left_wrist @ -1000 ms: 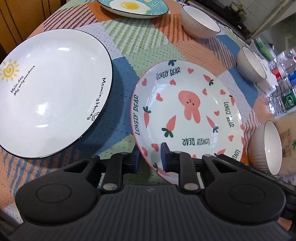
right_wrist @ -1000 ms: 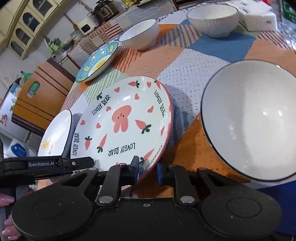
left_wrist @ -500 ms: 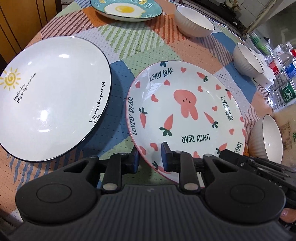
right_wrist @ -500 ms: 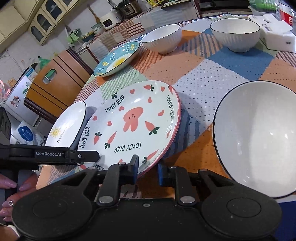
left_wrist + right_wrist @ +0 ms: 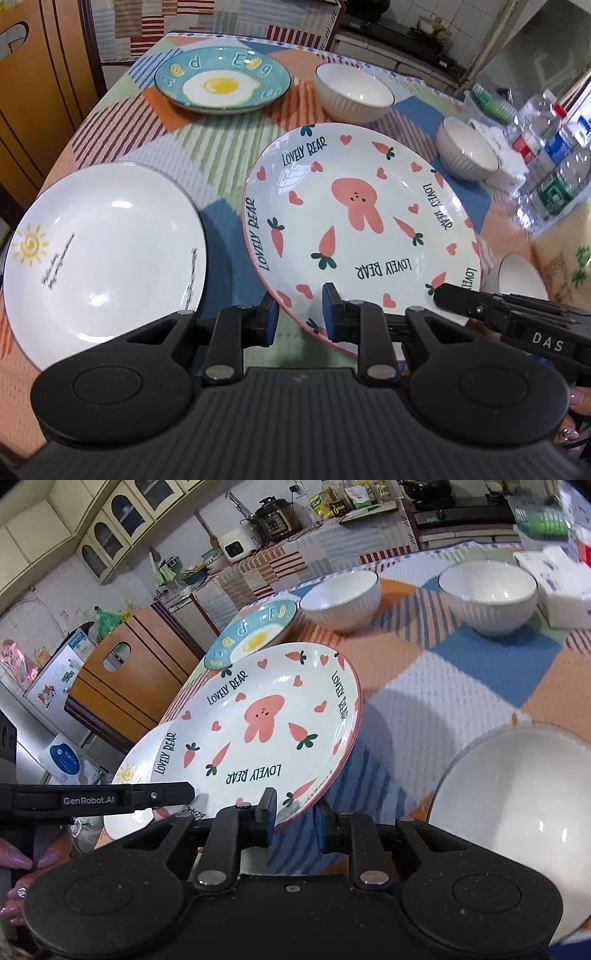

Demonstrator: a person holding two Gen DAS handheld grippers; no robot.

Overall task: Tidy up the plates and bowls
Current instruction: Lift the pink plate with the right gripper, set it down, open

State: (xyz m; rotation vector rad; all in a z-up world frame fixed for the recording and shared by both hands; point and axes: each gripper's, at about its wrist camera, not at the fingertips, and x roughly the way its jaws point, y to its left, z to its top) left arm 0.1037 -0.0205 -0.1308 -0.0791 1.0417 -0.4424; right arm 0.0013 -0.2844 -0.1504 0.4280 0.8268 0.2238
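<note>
I have the rabbit plate (image 5: 364, 225) pinched at its near rim from both sides and clear of the tablecloth (image 5: 229, 155), with its shadow on the cloth under it. It is round, so it has no long axis to speak of; what I can read is its tilt. In the right wrist view it (image 5: 258, 731) slopes, far right edge raised, left edge lower and overlapping the sun plate (image 5: 127, 775). Face up, the rabbit's ears point back toward me.

My left gripper (image 5: 300, 317) is nearly closed on the plate's near rim, blue pads on either side of the edge. My right gripper (image 5: 293, 818) is likewise almost shut on the rim further along the near edge; its black finger shows at the plate's lower right in the left wrist view.

The sun plate (image 5: 103, 251) lies flat on the cloth just left of the rabbit plate. Beyond sit the egg plate (image 5: 221, 83) and two white ribbed bowls (image 5: 352, 92) (image 5: 467, 151). A third bowl (image 5: 517, 808) sits close at the right, near my right gripper. Water bottles (image 5: 554, 162) stand at the far right edge.
</note>
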